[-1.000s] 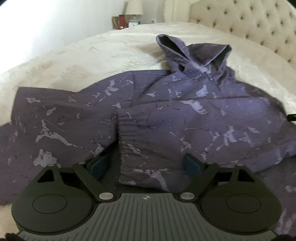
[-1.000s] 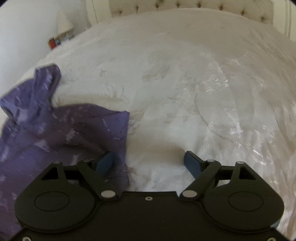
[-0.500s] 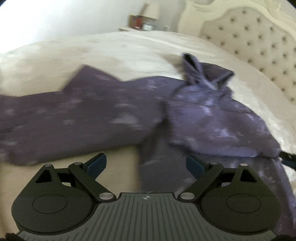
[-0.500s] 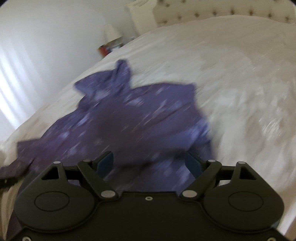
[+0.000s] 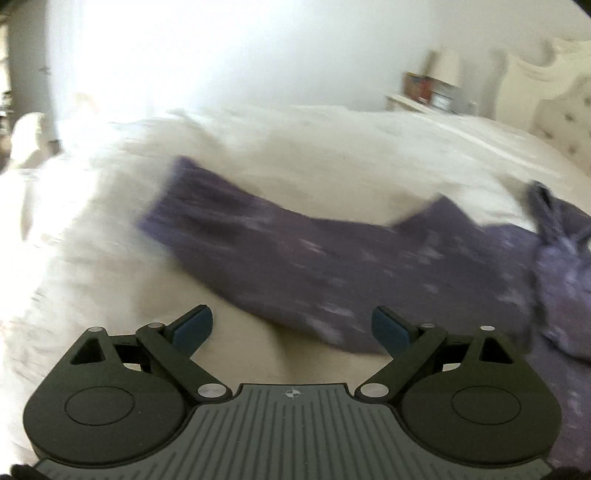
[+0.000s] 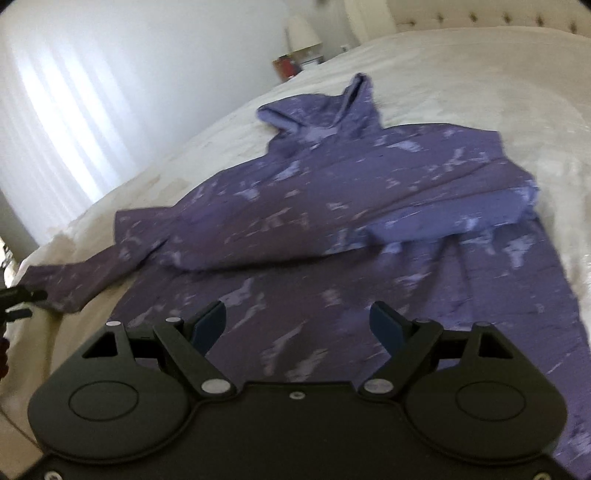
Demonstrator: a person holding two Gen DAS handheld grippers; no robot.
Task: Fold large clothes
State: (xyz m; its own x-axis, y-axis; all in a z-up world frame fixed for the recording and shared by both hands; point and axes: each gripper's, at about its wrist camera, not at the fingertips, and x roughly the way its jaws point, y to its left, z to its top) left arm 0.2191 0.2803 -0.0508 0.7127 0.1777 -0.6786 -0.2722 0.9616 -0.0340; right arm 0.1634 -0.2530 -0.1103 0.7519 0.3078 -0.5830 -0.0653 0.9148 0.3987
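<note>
Both sets of jaws are standing spread wide with nothing between them. The left gripper (image 5: 291, 326) is hanging over bare bedspread, with the near edge of the hoodie's outstretched sleeve (image 5: 280, 258) just beyond its pads. The right gripper (image 6: 297, 325) is hovering above the lower body of the hoodie (image 6: 369, 221), not touching the fabric as far as I can tell.

Working outward: the purple hoodie is lying flat on the bed (image 6: 461, 74), hood (image 6: 332, 107) pointing toward the headboard end. One sleeve is already folded across the chest, and the other is stretching out toward the side edge of the bed, its cuff almost at the edge, where the tip of the left gripper is poking into the right wrist view. A nightstand with a lamp (image 6: 303, 33) is sitting past the head corner.

My read: the long sleeve is the next thing to fold in. What's worrying me:

- The left view is blurry, so it's looking like a fast approach; coming in like that, the pads could be pinching bedspread along with the sleeve and dragging the cover.
- Grabbing the sleeve mid-length instead of near the cuff would leave the end flopping and the fold crooked.
- Tugging it sideways could be pulling the body and undoing the fold that's already lying across the chest.
</note>
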